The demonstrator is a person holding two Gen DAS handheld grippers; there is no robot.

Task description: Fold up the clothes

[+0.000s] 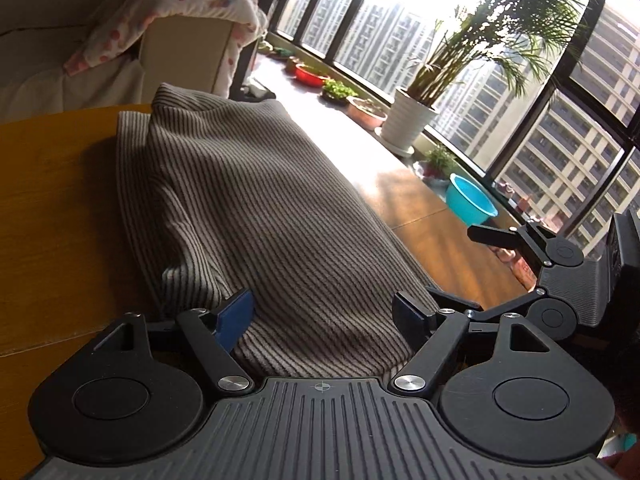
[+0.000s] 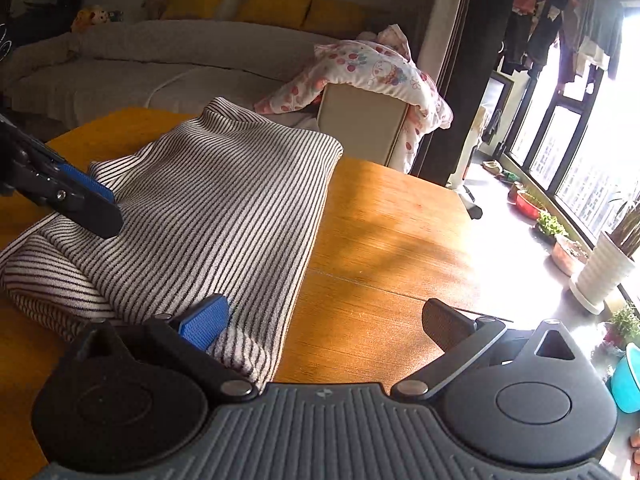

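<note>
A grey-and-white striped garment (image 1: 256,208) lies folded in a long stack on the wooden table (image 1: 52,208). My left gripper (image 1: 324,314) is open at the stack's near end. Its blue pad (image 1: 236,316) and black pad (image 1: 412,312) stand either side of the cloth without pressing it. In the right wrist view the same garment (image 2: 216,208) fills the left half. My right gripper (image 2: 326,324) is open at its near right corner, with the blue pad (image 2: 204,322) over the cloth and the other pad (image 2: 448,324) over bare wood. One left finger (image 2: 92,212) rests over the garment's left side.
A sofa (image 2: 168,68) with a flowery blanket (image 2: 372,68) stands beyond the table. Along the window sit a white plant pot (image 1: 408,120), a red bowl (image 1: 310,74) and a turquoise basin (image 1: 470,200). Bare wood (image 2: 400,240) lies right of the garment.
</note>
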